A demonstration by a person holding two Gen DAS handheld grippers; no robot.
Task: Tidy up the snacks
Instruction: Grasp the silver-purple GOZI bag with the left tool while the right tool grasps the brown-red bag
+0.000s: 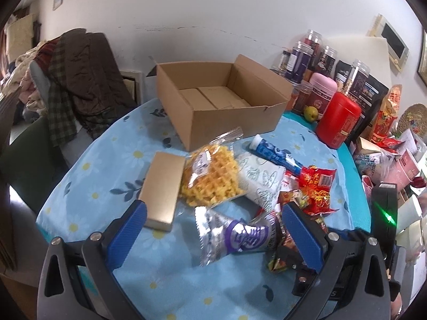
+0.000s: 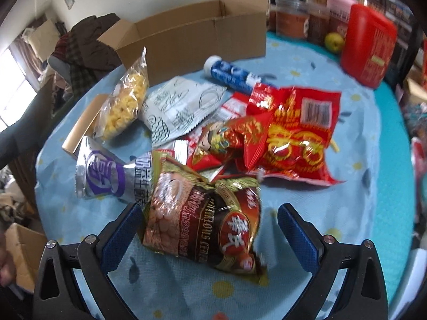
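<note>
snacks lie in a loose heap on the round table's blue flowered cloth (image 1: 88, 165), near both grippers. the left gripper (image 1: 213, 229) is spread wide, its blue pads apart and holding nothing; between its fingers lies a silver and purple packet (image 1: 234, 236), with the near end of a gold box (image 1: 162, 190) just beside the left pad. the right gripper (image 2: 209, 229) also stands spread, and a brown and gold peanut bag (image 2: 202, 213) sits between its fingers, close against the left one; whether that pad touches the bag i cannot tell, and the right pad is clear of it.

further out, a clear bag of yellow waffles (image 1: 210, 177) leans against the gold box, and right of it lies a white packet with line drawings (image 1: 260, 178). a blue and white tube (image 1: 275, 154) lies beyond that, and red foil packets (image 2: 296, 130) are piled to the right of the heap, overlapping one another.

at the far side of the table an open cardboard box (image 1: 226, 117) stands with its flaps up, nothing from the heap in it. to the right of the box are a red canister (image 1: 339, 120), a small green fruit (image 1: 311, 112) and a row of jars (image 1: 307, 53) along the wall. on the far left, dark clothes (image 1: 80, 80) hang over a chair.
</note>
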